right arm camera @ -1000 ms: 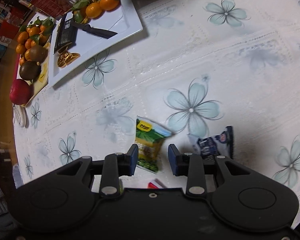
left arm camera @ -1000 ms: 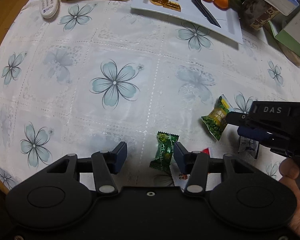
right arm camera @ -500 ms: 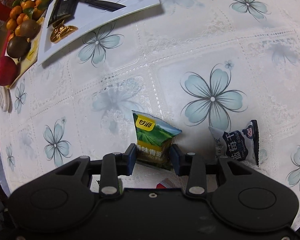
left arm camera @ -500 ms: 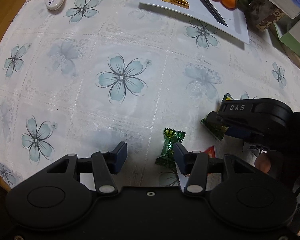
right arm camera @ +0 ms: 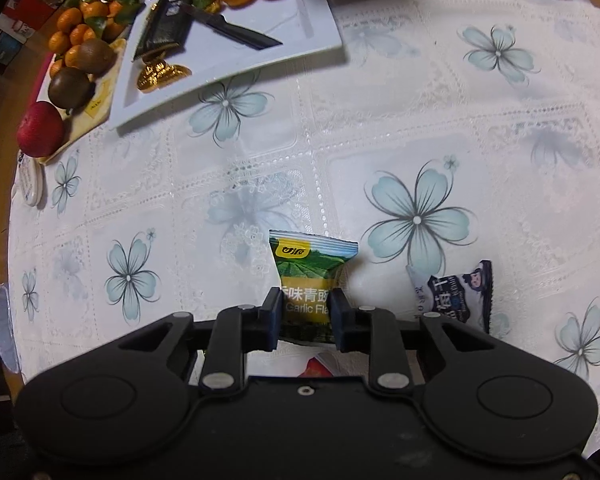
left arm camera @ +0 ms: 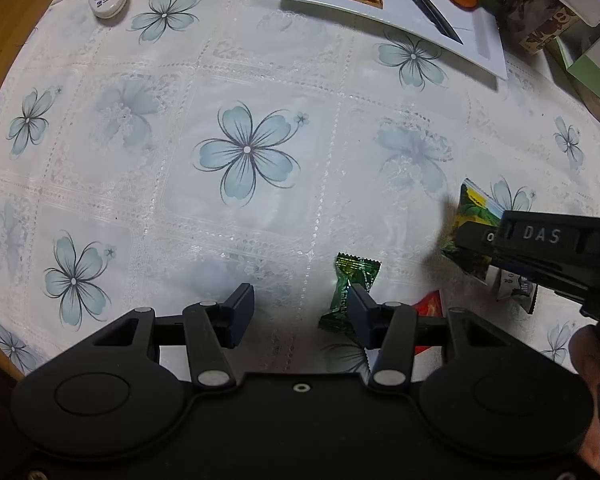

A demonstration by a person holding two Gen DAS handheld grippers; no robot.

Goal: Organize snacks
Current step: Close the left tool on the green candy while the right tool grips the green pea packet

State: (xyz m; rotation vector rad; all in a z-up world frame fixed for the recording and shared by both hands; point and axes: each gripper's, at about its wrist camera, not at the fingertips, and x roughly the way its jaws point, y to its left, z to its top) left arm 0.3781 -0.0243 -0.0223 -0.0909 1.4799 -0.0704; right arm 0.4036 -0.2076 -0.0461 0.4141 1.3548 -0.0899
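Two tongs are seen: the right tongs (right arm camera: 304, 314) have just closed and are clamped across the near end of the pea packet (right arm camera: 310, 280), whose long axis runs away from them; the left tongs (left arm camera: 300, 314) are held apart over the desk (left arm camera: 244, 216), just left of a green candy (left arm camera: 350, 292).

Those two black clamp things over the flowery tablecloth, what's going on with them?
A person is tidying snacks with a handheld gripper in each hand. The right gripper has just closed on the green pea packet and now grips it. The left gripper hangs open over the tablecloth, holding nothing, with a green candy beside one finger. A dark blue packet lies nearby. A white plate sits beyond.
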